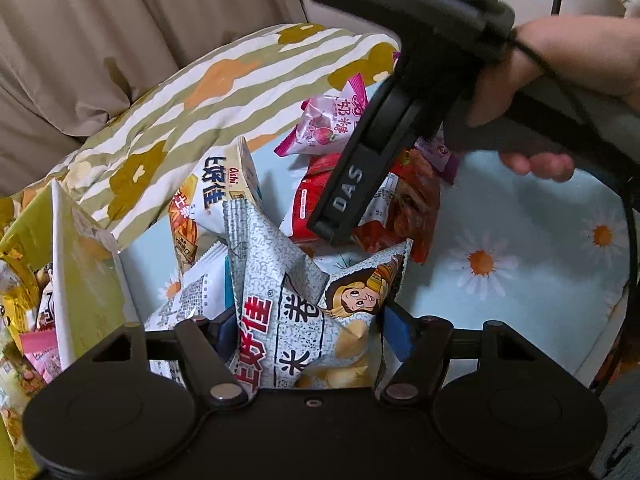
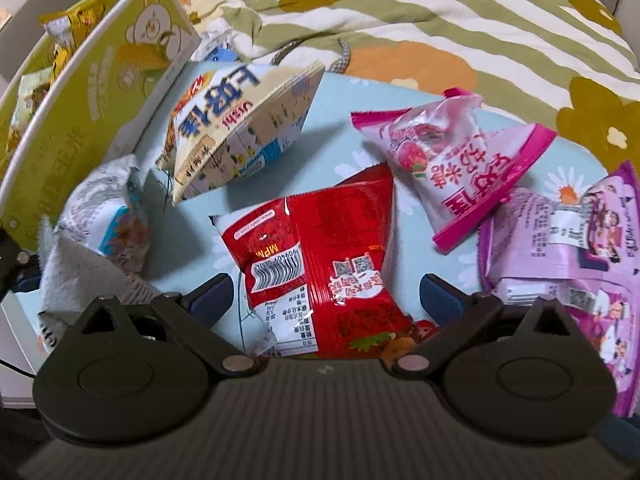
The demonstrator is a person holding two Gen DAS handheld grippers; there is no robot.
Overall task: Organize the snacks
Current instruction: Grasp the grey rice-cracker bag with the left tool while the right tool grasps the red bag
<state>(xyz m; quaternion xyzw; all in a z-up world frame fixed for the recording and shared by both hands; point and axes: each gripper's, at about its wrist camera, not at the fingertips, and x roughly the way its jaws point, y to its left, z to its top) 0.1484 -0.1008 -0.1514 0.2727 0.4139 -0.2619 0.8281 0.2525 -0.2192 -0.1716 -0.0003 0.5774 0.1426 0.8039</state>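
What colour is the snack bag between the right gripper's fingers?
Red snack bag with a white label panel, clearest in the right wrist view.

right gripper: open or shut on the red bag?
Open. In the right wrist view the right gripper has its fingers spread wide on either side of the red snack bag, not pinching it.

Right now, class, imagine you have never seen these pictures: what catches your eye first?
The grey snack bag pinched in the left gripper fills the foreground. The right gripper straddles a red packet on the daisy-print cloth, jaws open. A green box stands at the left.
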